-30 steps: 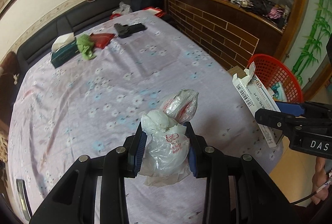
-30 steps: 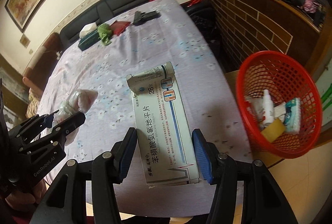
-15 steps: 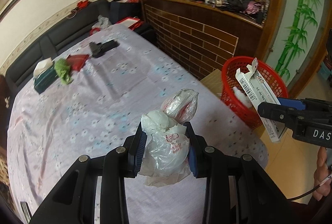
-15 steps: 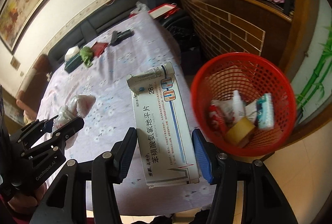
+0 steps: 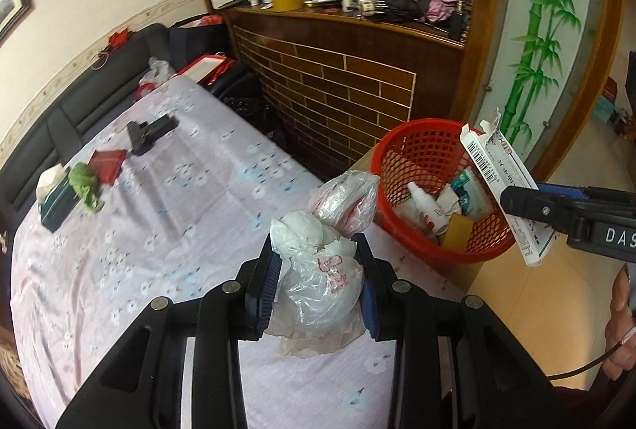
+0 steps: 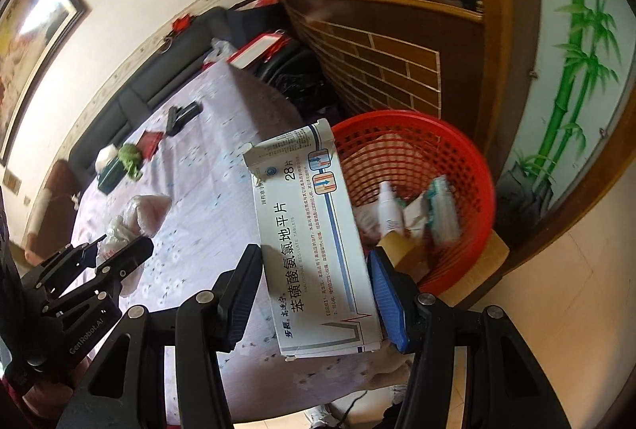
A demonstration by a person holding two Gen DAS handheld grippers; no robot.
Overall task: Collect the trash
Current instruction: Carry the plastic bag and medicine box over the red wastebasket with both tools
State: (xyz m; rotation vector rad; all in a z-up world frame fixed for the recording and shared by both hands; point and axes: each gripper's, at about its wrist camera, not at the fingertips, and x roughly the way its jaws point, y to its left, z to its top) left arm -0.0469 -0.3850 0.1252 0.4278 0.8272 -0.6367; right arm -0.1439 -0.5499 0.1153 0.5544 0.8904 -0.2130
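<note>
Now red basket (image 5: 437, 190) looms nearer; jaws still clamp plastic bag (image 5: 322, 282) & pill box (image 6: 314, 242), prob. over table edge.

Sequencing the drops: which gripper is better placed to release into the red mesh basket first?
Right. The right gripper holds the white cardboard medicine box beside the red mesh basket; in the left view it overlaps the rim. The left gripper, with its crumpled plastic bag, sits over the table.

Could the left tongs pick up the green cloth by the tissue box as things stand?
Probably not. The left tongs are already shut on a crumpled plastic bag, so nothing more fits between them. The green cloth lies uncovered at the far end of the table, so the way there looks free.
</note>
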